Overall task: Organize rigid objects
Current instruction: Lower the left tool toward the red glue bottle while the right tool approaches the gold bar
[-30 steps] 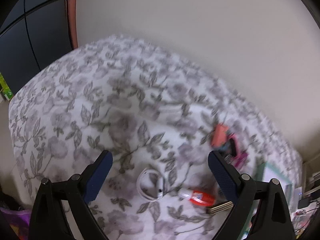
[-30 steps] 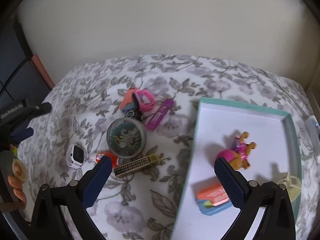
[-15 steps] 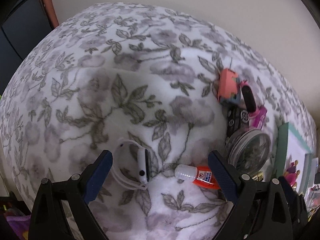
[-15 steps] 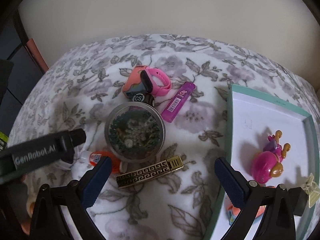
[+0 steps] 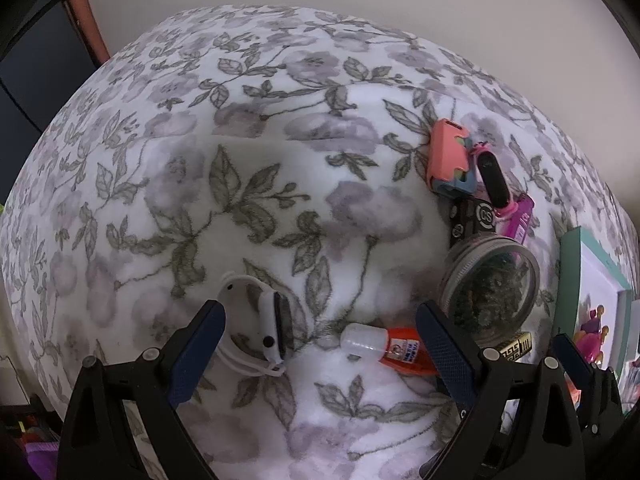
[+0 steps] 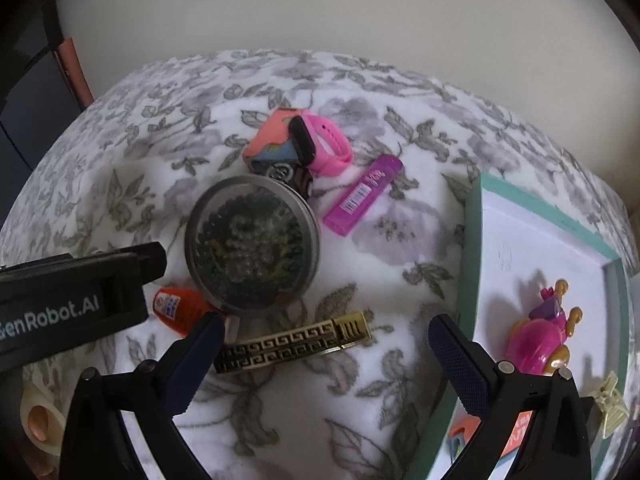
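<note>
My left gripper is open and low over the floral cloth, with a white smartwatch and a small orange glue bottle lying between its fingers. My right gripper is open too, straddling a gold patterned bar. A round tin with beads sits just beyond it. Farther back lie a pink watch, a pink-and-blue case and a purple lighter. The left gripper's black body shows at the left of the right wrist view.
A teal-rimmed white tray at the right holds a pink toy, a cream hair clip and an orange card. A plain wall stands behind the cloth-covered surface. A dark cabinet is at the far left.
Both grippers have moved down and closer to the cloth. The watch and glue bottle now sit between the left fingers; the gold bar now sits between the right fingers.
</note>
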### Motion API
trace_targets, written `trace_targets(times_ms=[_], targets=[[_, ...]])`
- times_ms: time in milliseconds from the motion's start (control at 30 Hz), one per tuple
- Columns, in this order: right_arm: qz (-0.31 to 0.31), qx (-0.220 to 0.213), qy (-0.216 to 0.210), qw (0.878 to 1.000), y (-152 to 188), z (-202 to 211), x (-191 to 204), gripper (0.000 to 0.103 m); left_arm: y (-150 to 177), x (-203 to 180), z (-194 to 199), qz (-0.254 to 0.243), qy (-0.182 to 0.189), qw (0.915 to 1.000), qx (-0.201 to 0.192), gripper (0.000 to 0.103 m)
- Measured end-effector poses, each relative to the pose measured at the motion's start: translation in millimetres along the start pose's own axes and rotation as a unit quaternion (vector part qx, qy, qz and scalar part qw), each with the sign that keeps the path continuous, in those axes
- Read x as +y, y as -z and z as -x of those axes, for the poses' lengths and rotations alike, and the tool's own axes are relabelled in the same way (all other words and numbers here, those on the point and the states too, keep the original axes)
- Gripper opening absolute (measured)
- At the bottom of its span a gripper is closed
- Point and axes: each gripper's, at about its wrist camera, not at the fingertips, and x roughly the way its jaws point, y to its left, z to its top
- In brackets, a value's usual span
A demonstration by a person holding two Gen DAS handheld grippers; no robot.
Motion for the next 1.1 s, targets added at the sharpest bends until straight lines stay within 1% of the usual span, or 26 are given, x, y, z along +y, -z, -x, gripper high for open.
trace_targets(times_ms=[67, 133, 267, 367, 600, 667, 733, 833, 933, 1033, 1100], targets=[[-0.009, 0.006, -0.006, 1.0, 1, 0, -4, 0.103, 2, -6, 1, -0.009, -0.002, 1.0, -0.001, 0.096], [0.0, 0.01, -0.005, 1.0, 2, 1, -3, 0.103, 3, -11, 1, -0.018, -0.001, 0.9998, -0.002, 0.096], [0.04, 0.03, 0.002, 0.999, 4, 0, 2, 0.102, 7, -20, 0, -0.036, -0.006, 0.9993, -0.001, 0.096], [0.064, 0.039, -0.005, 0.997, 7, 1, 4, 0.102, 9, -26, 0, -0.045, -0.01, 0.9989, -0.003, 0.096], [0.081, 0.049, -0.02, 0.995, 8, 8, 3, 0.102, 13, -31, -1, -0.05, -0.03, 0.9982, -0.014, 0.097], [0.088, 0.052, -0.023, 0.995, 7, 10, 3, 0.102, 14, -32, -1, -0.056, -0.033, 0.9978, -0.011, 0.097], [0.097, 0.051, -0.025, 0.994, 7, 14, 2, 0.102, 15, -35, 1, -0.062, -0.032, 0.9975, -0.014, 0.097], [0.101, 0.043, -0.031, 0.993, 6, 22, -4, 0.102, 19, -45, 2, -0.085, -0.024, 0.9959, -0.015, 0.097], [0.101, 0.038, -0.019, 0.994, 3, 29, -12, 0.102, 22, -52, 2, -0.103, -0.018, 0.9944, -0.016, 0.097], [0.093, 0.032, -0.014, 0.995, 3, 35, -24, 0.102, 22, -56, 2, -0.11, -0.018, 0.9936, -0.019, 0.097], [0.089, 0.034, -0.014, 0.995, 1, 36, -30, 0.102, 23, -58, 2, -0.11, -0.008, 0.9938, -0.015, 0.097]])
